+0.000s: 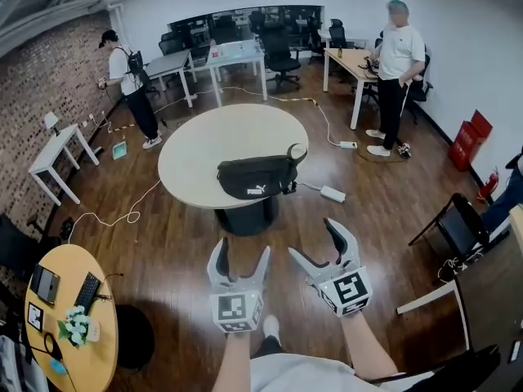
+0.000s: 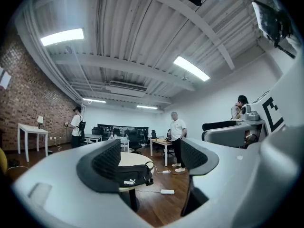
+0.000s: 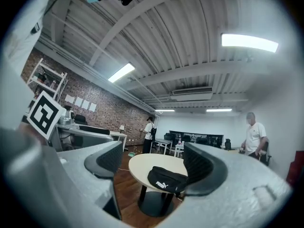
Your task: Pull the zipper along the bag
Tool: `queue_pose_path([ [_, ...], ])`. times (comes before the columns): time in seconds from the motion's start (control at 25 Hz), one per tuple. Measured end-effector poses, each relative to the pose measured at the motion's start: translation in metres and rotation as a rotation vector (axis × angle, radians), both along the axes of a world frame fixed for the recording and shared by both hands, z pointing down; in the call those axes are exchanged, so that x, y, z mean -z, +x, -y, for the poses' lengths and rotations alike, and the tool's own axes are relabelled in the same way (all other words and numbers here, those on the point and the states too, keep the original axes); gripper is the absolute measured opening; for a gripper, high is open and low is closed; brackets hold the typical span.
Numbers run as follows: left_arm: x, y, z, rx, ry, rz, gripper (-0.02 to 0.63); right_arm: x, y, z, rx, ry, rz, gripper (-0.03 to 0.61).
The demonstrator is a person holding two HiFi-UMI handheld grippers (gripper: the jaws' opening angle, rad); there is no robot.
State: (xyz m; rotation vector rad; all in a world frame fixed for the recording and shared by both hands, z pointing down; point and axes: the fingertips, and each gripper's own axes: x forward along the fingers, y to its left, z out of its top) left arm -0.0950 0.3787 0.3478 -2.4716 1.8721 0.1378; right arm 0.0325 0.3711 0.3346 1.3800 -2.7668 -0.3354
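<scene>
Black bag [image 1: 256, 176] with white logo, seemingly zipped, lies on round table [image 1: 196, 149].

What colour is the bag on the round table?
Black, with a small white logo; the bag shows best in the head view.

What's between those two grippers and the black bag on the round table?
In the head view, only wooden floor, then the round table's dark base and near edge, separate the left gripper and right gripper from the black bag.
</scene>
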Motion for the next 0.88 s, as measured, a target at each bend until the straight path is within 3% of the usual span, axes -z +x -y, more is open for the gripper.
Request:
queue_pose_path([
  [0.24,0.022,-0.056,0.112,-0.003,0.041,0.022,0.417,0.015,-0.045,0.105,-0.025,0.018,-0.007,0.383],
  [0.28,0.021,-0.061,0.127,-0.008,0.033,0.021,0.411,0.012,-0.048,0.12,-0.027,-0.002,0.008,0.362],
  [0.32,0.016,-0.063,0.141,-0.02,0.012,0.015,0.402,0.008,-0.048,0.134,-0.029,-0.028,0.024,0.302],
  [0.48,-0.012,-0.055,0.188,-0.063,-0.066,0.008,0.399,-0.017,-0.038,0.186,-0.058,-0.093,-0.003,0.281],
  [0.88,-0.023,-0.017,0.349,-0.09,-0.089,0.065,0.396,-0.029,-0.008,0.356,-0.012,-0.104,0.042,0.281],
])
